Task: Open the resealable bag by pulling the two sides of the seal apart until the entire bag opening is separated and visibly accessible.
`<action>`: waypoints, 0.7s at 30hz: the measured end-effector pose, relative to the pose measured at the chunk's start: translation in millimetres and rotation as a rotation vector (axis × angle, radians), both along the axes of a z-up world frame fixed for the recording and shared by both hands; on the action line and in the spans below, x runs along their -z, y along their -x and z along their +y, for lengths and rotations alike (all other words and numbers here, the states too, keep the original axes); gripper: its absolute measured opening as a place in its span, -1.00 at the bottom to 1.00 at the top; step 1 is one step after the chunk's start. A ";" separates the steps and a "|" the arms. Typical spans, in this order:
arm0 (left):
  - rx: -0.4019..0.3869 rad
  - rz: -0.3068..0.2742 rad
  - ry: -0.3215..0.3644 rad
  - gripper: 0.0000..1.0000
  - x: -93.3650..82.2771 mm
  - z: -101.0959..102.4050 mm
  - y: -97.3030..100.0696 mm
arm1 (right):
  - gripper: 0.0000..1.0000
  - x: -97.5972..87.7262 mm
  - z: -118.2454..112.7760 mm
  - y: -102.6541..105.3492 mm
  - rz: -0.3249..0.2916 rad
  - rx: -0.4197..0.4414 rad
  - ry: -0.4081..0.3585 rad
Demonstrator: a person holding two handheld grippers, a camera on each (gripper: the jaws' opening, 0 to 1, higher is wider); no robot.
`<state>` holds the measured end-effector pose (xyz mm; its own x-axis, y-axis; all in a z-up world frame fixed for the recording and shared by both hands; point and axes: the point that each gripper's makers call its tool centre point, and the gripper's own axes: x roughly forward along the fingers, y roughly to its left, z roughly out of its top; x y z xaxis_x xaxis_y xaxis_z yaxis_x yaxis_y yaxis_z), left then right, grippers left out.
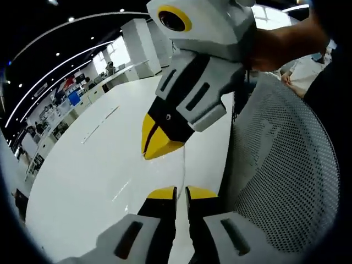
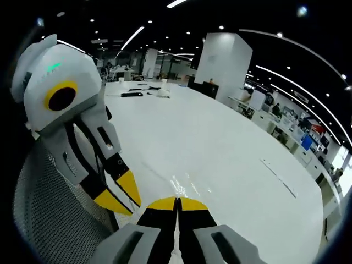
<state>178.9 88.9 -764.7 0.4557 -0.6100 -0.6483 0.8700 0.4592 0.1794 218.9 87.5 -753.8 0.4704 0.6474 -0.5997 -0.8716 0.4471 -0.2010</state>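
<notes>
Clear bag [image 1: 185,165] between pinched jaws

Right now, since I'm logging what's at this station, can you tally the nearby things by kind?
Claws: 2, the left claw and the right claw, both shut
Clear bag: 1, a faint film between the claws
Mesh chair: 1
White table: 1
Total: 5

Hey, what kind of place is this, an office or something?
Likely a large open-plan office or lab: a long white table, rows of desks along the far side, strip lights in a dark ceiling, and a mesh office chair beside the table.
</notes>
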 end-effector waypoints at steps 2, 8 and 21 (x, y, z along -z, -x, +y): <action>-0.013 0.002 -0.004 -0.68 0.8 2.3 0.0 | -1.00 6.9 -1.1 1.9 0.004 -0.007 0.019; -0.051 0.000 0.002 -0.56 -3.6 12.0 1.8 | -1.00 20.0 -1.5 7.3 -0.008 -0.042 0.068; -0.165 -0.057 0.054 -0.26 -12.0 43.4 -11.6 | -1.00 48.6 -11.3 0.1 -0.066 -0.124 0.230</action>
